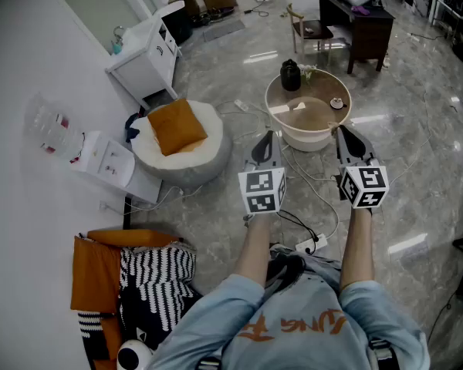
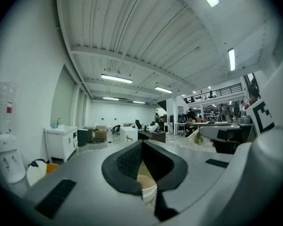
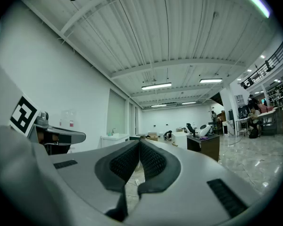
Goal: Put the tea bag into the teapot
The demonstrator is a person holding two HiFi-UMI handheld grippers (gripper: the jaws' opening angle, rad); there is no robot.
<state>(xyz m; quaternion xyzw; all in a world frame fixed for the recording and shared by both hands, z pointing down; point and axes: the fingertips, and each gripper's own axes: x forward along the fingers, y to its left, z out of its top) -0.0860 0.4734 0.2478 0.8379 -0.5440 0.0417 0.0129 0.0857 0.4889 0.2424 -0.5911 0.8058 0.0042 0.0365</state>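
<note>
A dark teapot point(image 1: 291, 75) stands at the back left of a low round cream table point(image 1: 318, 136) on the floor ahead of me. A small round item point(image 1: 337, 103) lies near the table's right edge; I cannot tell whether it is the tea bag. My left gripper point(image 1: 267, 136) hovers just short of the table's near left rim, its jaws shut with nothing between them point(image 2: 140, 143). My right gripper point(image 1: 343, 130) hangs over the near right rim, also shut and empty point(image 3: 139, 141). Both point level into the room, so neither gripper view shows the teapot.
A white beanbag point(image 1: 203, 159) with an orange cushion point(image 1: 175, 126) sits left of the table. Cables and a power strip point(image 1: 312, 244) lie on the floor by my feet. A white cabinet point(image 1: 143, 58), a water dispenser point(image 1: 102, 160), a chair point(image 1: 307, 28) and a dark desk point(image 1: 356, 15) stand around.
</note>
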